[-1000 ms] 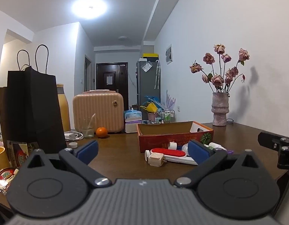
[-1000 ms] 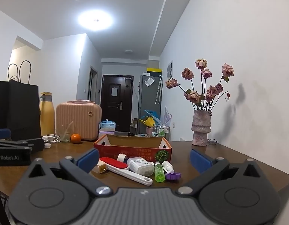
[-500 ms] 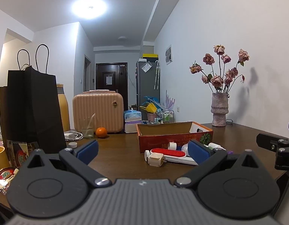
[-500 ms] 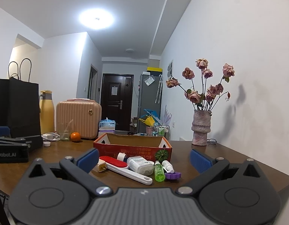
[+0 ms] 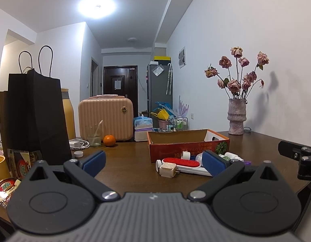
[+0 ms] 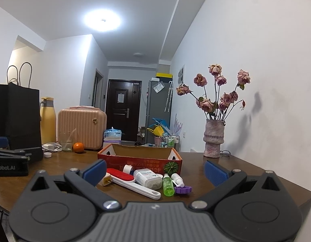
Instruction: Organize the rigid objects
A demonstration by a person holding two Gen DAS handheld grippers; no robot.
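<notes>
Now you hold both grippers, left (image 5: 153, 161) and right (image 6: 154, 172), spread wide and empty above the table (image 6: 226, 173). Ahead, between the right gripper's fingers, small items including a lint brush (image 6: 133, 182) and green bottle (image 6: 168, 185) lie just before the red cardboard box (image 6: 139, 157).

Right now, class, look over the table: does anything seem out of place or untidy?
Yes. The red cardboard box looks empty, while the red lint brush, white pill bottle, green spray bottle, purple cap and plug adapter lie scattered in front of it. Both grippers are open and hold nothing.
</notes>
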